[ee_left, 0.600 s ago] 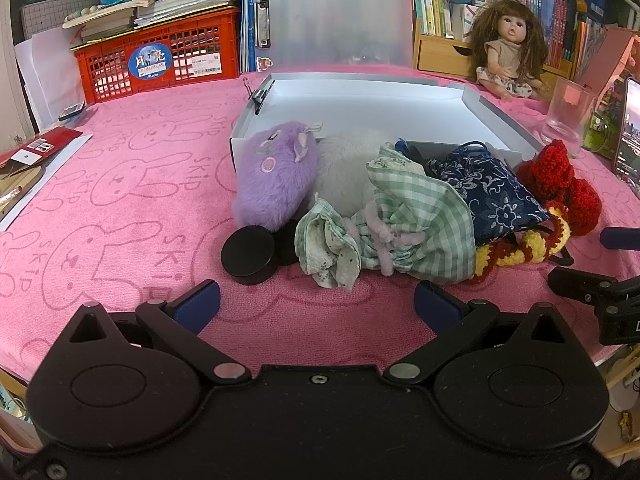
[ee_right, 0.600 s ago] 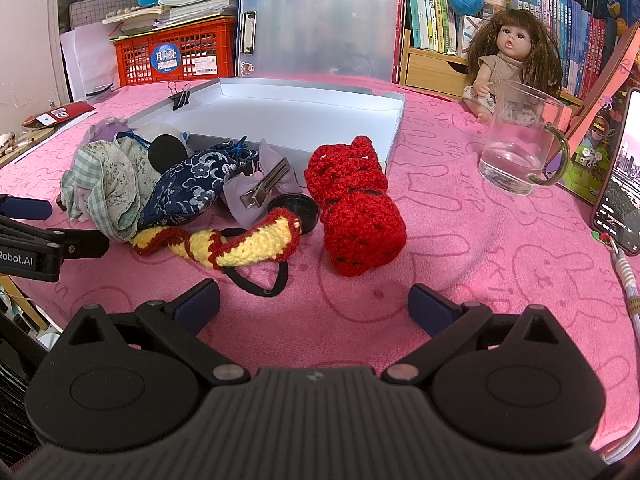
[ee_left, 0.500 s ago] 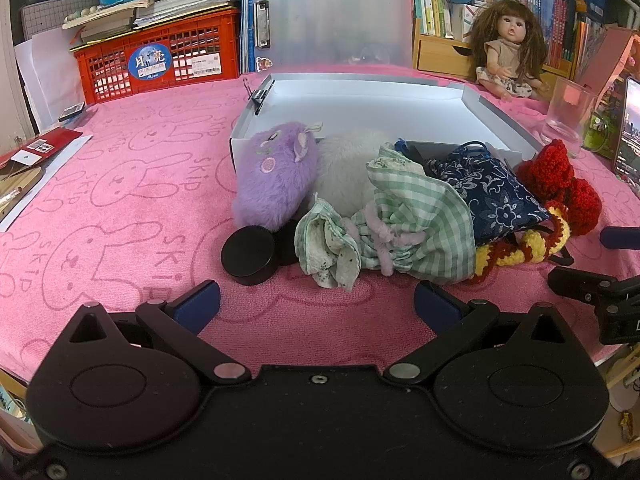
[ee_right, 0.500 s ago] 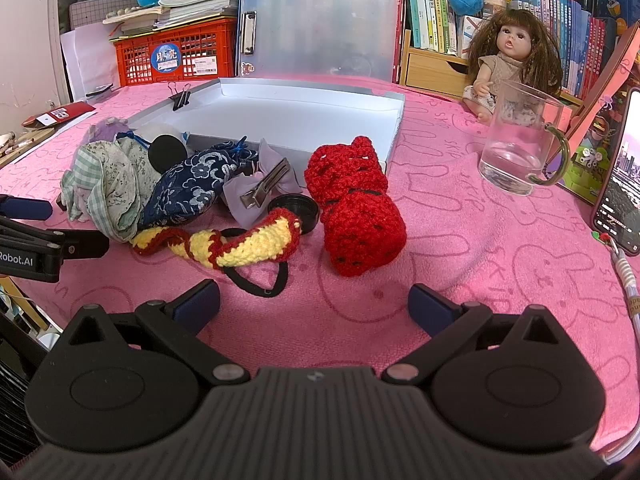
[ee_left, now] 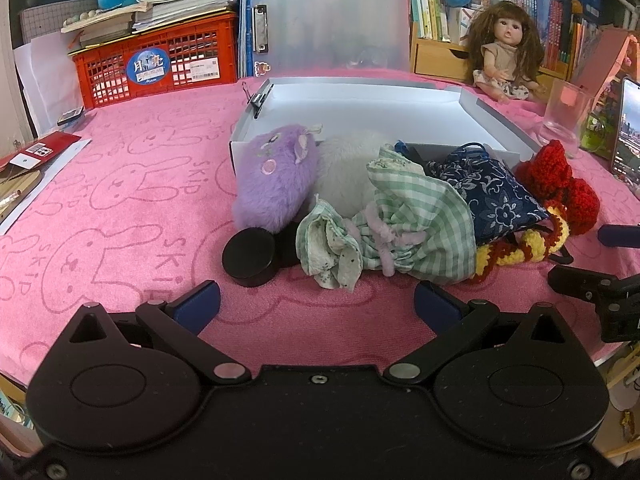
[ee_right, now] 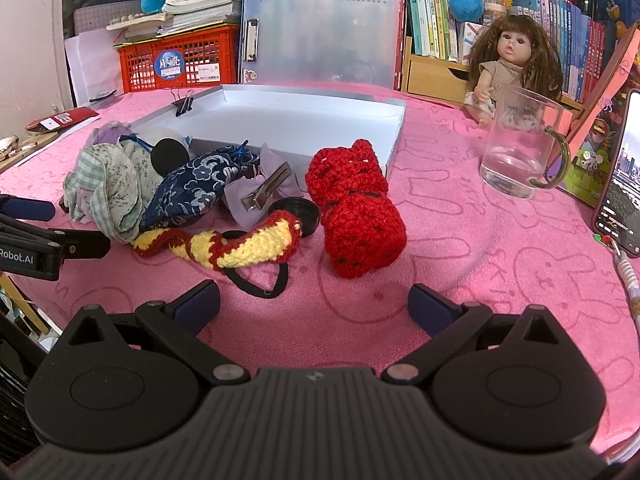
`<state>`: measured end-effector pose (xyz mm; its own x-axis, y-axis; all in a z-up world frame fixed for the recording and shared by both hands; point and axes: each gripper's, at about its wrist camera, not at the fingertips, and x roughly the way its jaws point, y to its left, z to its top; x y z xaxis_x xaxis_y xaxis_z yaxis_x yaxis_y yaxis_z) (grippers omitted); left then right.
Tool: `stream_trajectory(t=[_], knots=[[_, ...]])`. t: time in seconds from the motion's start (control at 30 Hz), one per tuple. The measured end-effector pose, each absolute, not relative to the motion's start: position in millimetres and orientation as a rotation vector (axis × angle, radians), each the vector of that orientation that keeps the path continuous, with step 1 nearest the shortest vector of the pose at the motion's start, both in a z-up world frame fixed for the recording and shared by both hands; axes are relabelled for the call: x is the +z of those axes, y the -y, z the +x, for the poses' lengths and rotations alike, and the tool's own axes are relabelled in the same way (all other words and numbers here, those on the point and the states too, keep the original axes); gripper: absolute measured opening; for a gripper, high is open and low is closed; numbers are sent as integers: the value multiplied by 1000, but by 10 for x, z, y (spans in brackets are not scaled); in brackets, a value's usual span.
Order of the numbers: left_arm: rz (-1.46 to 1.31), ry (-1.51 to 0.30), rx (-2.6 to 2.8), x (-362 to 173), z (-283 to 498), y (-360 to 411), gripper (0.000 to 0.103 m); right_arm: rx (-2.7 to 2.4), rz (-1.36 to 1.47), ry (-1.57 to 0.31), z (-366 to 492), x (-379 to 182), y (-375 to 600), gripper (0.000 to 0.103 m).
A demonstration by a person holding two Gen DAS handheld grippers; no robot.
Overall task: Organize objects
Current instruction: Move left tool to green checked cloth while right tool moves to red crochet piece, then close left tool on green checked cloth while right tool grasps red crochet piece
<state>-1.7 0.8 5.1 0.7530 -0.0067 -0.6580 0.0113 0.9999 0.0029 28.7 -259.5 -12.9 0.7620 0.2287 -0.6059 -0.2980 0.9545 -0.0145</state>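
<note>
Pouches [ee_left: 416, 224] and plush [ee_left: 276, 178] front tray [ee_left: 360, 108].

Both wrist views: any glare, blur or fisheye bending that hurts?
Left wrist: sharp, even light, box edges bow near the rim. Right wrist: also sharp, soft shadow under the red knit, bright phone screen at the edge, glass glints slightly.

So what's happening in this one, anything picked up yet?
Nothing is held yet. The left gripper and right gripper both hang open over the pink cloth, just short of a pile of small items: a purple plush, a green checked pouch, a navy floral pouch and a red crochet piece. The white tray behind them has nothing in it.
</note>
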Motion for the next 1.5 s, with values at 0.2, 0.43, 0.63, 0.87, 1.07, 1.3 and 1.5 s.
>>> stream_trajectory(t=[0.2,0.43,0.63,0.87,1.07,1.3,1.5], knots=[[6,-700,-4,23,-37,-1,103,281,-100,-610,252,-160,2597,103],[0,-700,-10,37,-42,-17,103,305,-101,-603,259,-162,2580,103],[-1,-620,-28,173,-139,-108,97,336,-18,-544,231,-36,2678,103],[-44,-558,-104,427,-191,-171,75,275,51,-460,281,186,2857,103],[-101,-551,-200,552,-227,-166,47,230,40,-479,420,216,2913,95],[-47,-561,-206,435,-205,-3,57,191,2,-515,537,130,2852,82],[-13,-578,-179,279,-124,60,71,180,10,-525,599,98,2863,73]])
